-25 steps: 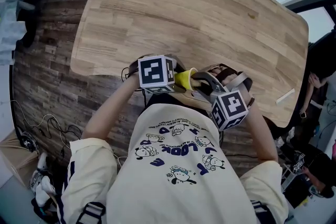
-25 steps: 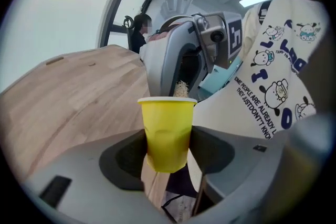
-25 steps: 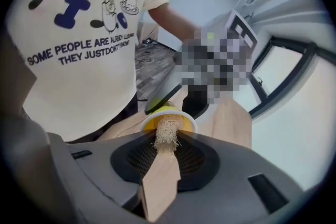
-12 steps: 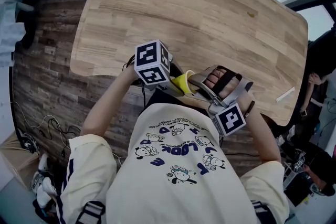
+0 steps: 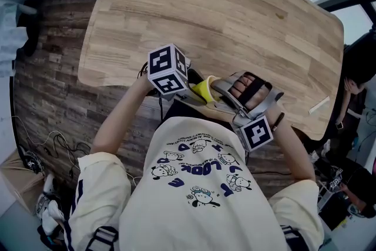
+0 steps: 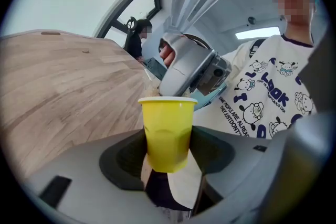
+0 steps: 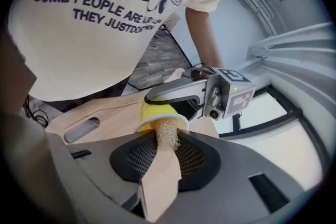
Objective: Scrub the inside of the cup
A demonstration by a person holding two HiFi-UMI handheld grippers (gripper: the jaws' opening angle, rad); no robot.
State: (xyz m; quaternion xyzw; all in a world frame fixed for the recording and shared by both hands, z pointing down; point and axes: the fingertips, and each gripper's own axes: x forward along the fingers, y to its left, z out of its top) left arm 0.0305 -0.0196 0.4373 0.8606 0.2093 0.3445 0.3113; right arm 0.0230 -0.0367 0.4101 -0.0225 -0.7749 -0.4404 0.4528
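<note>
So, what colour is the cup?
Yellow; the cup shows best in the left gripper view.

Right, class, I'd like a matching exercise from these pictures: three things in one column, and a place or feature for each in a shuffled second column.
1. yellow plastic cup
2. scrubber with flat tan handle and fibre tip
3. light wooden tabletop

A. has a slot cut near its far edge
B. clamped in the left claw
C. clamped in the right claw

Pairs: 1-B, 2-C, 3-A.

The right claw's jaws have just opened slightly, with the handle between them.
</note>
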